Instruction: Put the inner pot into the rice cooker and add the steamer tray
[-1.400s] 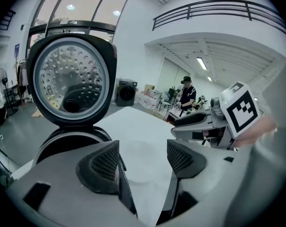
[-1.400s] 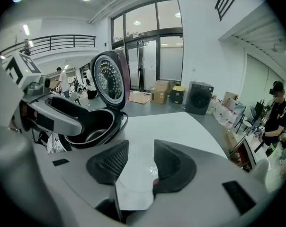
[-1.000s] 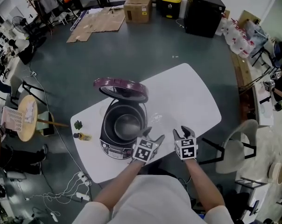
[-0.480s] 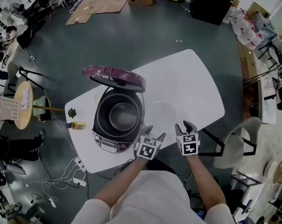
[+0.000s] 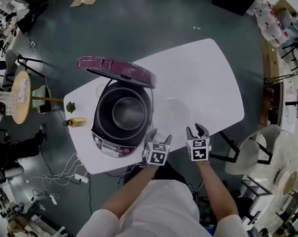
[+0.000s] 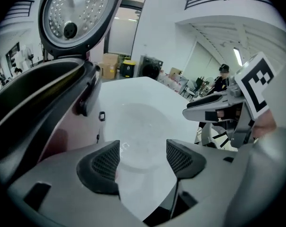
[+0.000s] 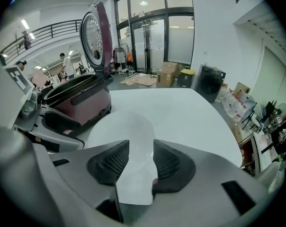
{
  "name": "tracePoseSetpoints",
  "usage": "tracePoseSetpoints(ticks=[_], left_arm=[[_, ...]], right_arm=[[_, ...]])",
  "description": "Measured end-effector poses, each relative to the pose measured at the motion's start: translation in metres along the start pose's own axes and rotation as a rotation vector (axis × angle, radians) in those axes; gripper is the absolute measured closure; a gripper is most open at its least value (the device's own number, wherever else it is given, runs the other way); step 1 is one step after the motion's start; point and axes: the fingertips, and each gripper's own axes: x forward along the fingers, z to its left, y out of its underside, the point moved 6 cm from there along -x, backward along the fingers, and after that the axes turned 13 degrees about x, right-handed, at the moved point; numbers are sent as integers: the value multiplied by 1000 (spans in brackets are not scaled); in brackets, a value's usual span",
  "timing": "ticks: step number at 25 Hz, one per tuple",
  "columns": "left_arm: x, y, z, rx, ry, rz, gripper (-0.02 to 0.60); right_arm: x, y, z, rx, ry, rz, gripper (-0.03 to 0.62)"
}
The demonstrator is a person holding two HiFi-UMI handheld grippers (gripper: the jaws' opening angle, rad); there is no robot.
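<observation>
In the head view, the dark round rice cooker (image 5: 103, 136) stands on the white oval table (image 5: 208, 78) with its maroon lid (image 5: 117, 69) raised. The shiny metal inner pot (image 5: 127, 112) already sits inside it, so step 1 looks done. The clear round plastic steamer tray (image 5: 176, 110) lies flat on the table just right of the cooker. The left gripper (image 5: 160, 135) and right gripper (image 5: 197, 130) hang side by side at the table's near edge, both aimed at the tray and touching nothing.

In the left gripper view, the 2 jaws stand wide apart with only table and the tray (image 6: 140, 124) showing beyond the gap. No pad is on anything. The cooker wall (image 6: 43, 112) fills the left side.

In the right gripper view, the jaws stand apart with a narrower gap. The tray (image 7: 126, 131) lies straight ahead with its near rim in line with the gap, but I see no pad pressing it. The cooker (image 7: 79, 103) is off to the left.

The step in hand seems to be the reach for the tray. The next move calls for taking the thin rim at 2 places, lifting the tray level, carrying it over the open cooker and lowering it squarely onto the pot.
</observation>
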Motion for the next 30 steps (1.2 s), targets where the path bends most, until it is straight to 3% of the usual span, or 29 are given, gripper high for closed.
tracePoseSetpoints(ticks=[10,15,23,26,30], left_arm=[[37,36,10,-190,-47,81,259],[48,39,18,-232,-53,89,258],[72,42,23,-218,-37,114,278],[78,44,25,-189,-41,121,315],[78,46,24,-169,-32,146,322]], right_arm=[[44,15,-21,5,23,58,410],[69,25,-27,17,30,98,395],[95,36,-33,59,66,162,398],[99,38,-30,56,61,162,459],[96,38,-32,70,66,152,468]])
